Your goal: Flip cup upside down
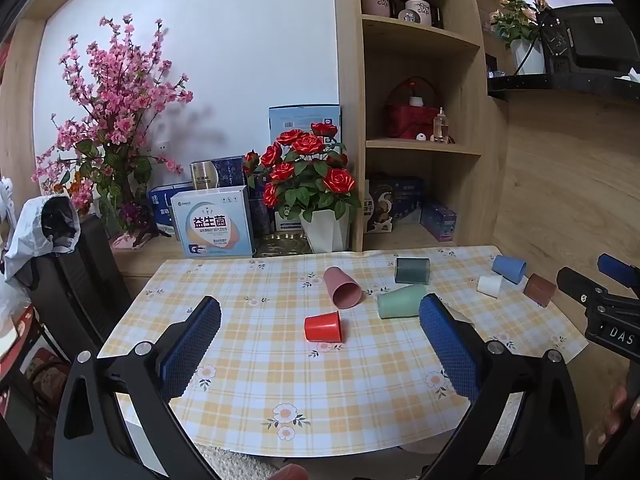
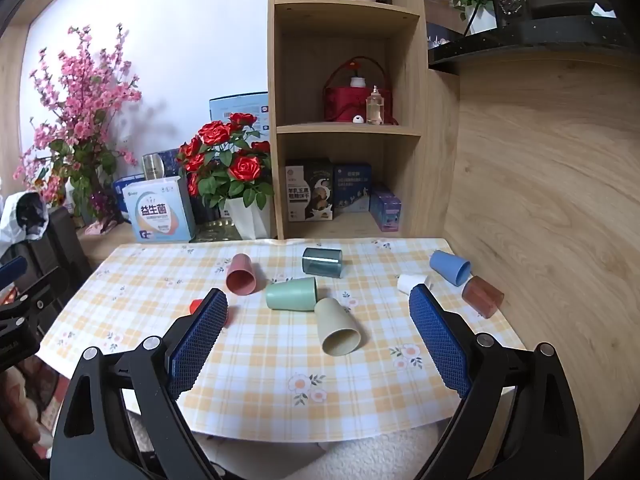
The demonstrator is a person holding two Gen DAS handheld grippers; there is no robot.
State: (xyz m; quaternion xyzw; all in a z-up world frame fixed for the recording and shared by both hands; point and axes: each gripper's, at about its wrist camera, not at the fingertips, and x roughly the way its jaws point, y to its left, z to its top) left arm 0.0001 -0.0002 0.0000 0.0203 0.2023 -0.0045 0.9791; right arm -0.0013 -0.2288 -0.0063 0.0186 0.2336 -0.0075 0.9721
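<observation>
Both tools hover above the near edge of the counter (image 2: 256,384), which is covered by a yellow-and-white checked cloth with flower prints, and both have their blue-padded fingers spread wide with nothing between them. The left tool (image 1: 320,320) faces a small red plastic cup (image 1: 323,327) that stands mouth-down on the cloth. The right tool (image 2: 318,304) faces a beige plastic cup (image 2: 339,328) lying on its side, its open mouth turned toward the camera. Touching or just behind the beige one lies a mint-green plastic cup (image 2: 291,294), also on its side, and to its left a pink plastic cup (image 2: 241,274) lies with its mouth toward the near side. Farther back a dark teal translucent cup (image 2: 322,263) lies on its side. Near the right edge, a blue plastic cup (image 2: 450,267), a small white cup (image 2: 413,282) and a brown translucent cup (image 2: 482,296) lie close together, all tipped over.
</observation>
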